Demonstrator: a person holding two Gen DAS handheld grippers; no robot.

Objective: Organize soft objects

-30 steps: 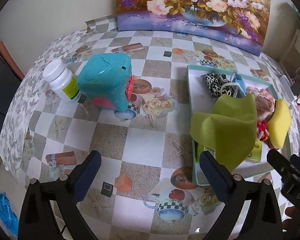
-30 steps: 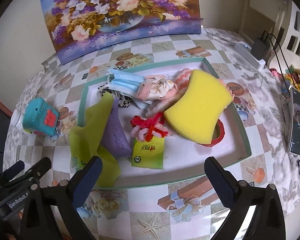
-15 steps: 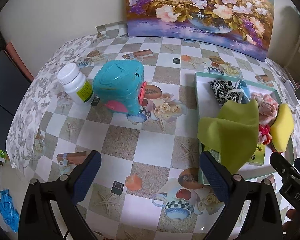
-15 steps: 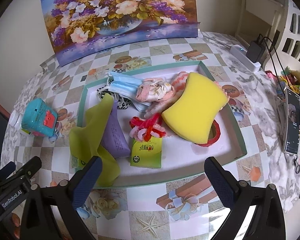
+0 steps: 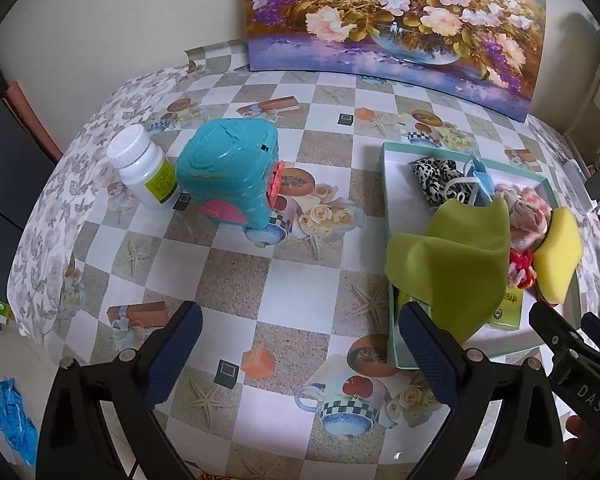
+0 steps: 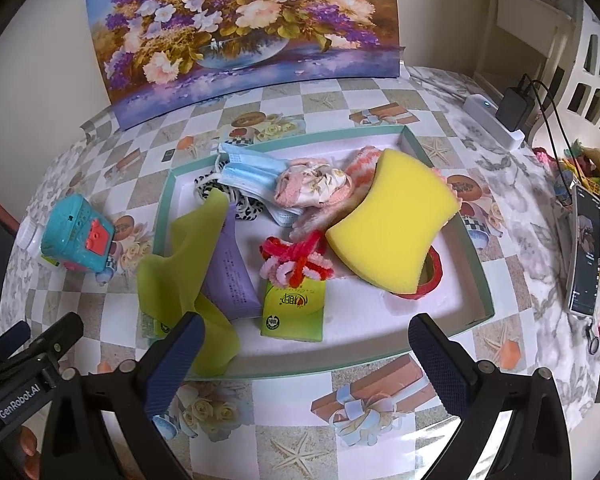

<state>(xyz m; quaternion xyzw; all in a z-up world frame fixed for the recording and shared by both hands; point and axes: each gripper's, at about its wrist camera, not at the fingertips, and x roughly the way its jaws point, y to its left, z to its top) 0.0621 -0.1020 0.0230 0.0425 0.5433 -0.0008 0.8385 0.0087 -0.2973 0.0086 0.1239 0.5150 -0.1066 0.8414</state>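
A teal-rimmed white tray (image 6: 472,240) holds soft things: a yellow sponge (image 6: 392,220), a green cloth (image 6: 180,256) draped over its left rim, blue face masks (image 6: 252,172), a pink floral cloth (image 6: 312,184), a red-pink pipe-cleaner bow (image 6: 296,260), a purple packet (image 6: 232,276) and a green packet (image 6: 294,308). My right gripper (image 6: 306,354) is open and empty, above the tray's near rim. My left gripper (image 5: 296,344) is open and empty over the tablecloth, left of the tray (image 5: 388,184); the green cloth (image 5: 452,260) and sponge (image 5: 560,252) show there too.
A teal toy (image 5: 230,172) and a white pill bottle (image 5: 144,164) stand on the table's left part. A flower painting (image 6: 236,28) leans on the back wall. A phone (image 6: 586,256), a charger and cables lie at the right edge.
Both grippers have drawn back and risen a little, so the table and tray look smaller. Nothing on the table has moved.
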